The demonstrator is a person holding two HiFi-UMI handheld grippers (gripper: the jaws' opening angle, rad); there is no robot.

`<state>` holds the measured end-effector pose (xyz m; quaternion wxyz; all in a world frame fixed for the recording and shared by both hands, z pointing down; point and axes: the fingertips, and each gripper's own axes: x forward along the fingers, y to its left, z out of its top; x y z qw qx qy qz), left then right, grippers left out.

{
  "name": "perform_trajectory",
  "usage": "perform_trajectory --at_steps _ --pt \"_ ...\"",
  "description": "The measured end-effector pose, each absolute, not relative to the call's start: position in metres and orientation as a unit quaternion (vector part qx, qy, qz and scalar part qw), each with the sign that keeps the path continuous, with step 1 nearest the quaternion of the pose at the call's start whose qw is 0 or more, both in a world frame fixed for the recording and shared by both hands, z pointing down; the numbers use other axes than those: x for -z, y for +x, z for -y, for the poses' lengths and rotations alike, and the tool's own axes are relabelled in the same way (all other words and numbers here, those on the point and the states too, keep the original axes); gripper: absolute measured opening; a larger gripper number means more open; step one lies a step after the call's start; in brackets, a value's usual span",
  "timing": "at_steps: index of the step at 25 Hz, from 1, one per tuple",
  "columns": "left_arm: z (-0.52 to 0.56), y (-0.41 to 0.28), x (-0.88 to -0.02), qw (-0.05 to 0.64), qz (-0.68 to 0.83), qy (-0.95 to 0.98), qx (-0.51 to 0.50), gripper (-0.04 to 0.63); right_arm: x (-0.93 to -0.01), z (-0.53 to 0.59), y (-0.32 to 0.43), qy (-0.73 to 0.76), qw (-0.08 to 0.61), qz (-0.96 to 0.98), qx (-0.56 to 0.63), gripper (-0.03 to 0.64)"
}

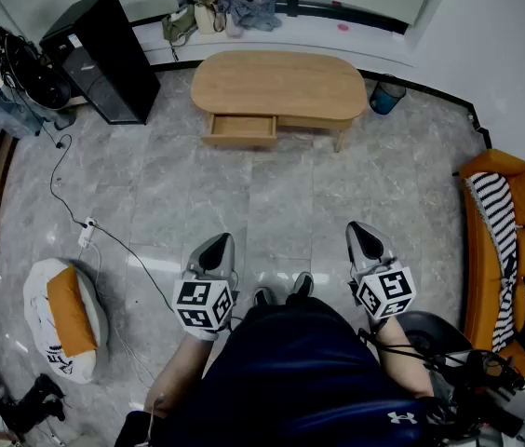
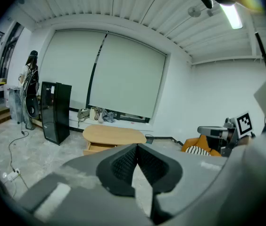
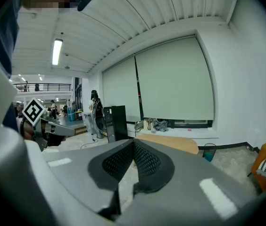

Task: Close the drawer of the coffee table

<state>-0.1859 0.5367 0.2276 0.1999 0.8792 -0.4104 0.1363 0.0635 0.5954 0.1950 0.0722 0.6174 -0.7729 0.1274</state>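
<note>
Wooden, and pulled out from the near face of the coffee table (image 1: 281, 82), the drawer (image 1: 240, 128) is seen well ahead across the floor — almost straight beyond the left gripper (image 1: 218, 243), clenched on nothing, and leftward of the right gripper (image 1: 359, 232), likewise clenched empty.

shirt (image 1: 290, 380) navy | left tool (image 1: 216, 247) grey | right tool (image 1: 363, 237) grey

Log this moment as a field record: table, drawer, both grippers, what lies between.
coffee table: oval, wooden, near the far wall
drawer: pulled out, left part of the table's near side
left gripper: shut, empty, well short of the drawer
right gripper: shut, empty, well short of the drawer
between: grey floor
task: not yet begun
</note>
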Motion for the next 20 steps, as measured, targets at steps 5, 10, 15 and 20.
perform_trajectory --at_steps 5,10,15,20 --pt "-0.533 -0.211 -0.230 0.202 0.417 0.876 -0.132 0.002 -0.196 -0.595 0.048 0.624 0.072 0.768 -0.128 0.002" --pt "-0.527 -0.237 -0.236 0.208 0.420 0.873 -0.134 0.002 -0.199 -0.598 0.033 0.632 0.067 0.759 -0.139 0.002" --pt "-0.526 -0.246 -0.254 0.225 0.420 0.867 -0.146 0.002 -0.216 -0.598 0.030 0.635 0.076 0.752 -0.157 0.002" --pt "-0.499 -0.237 -0.262 0.224 0.426 0.863 -0.153 0.002 -0.228 -0.565 0.039 0.631 0.074 0.754 -0.166 0.002"
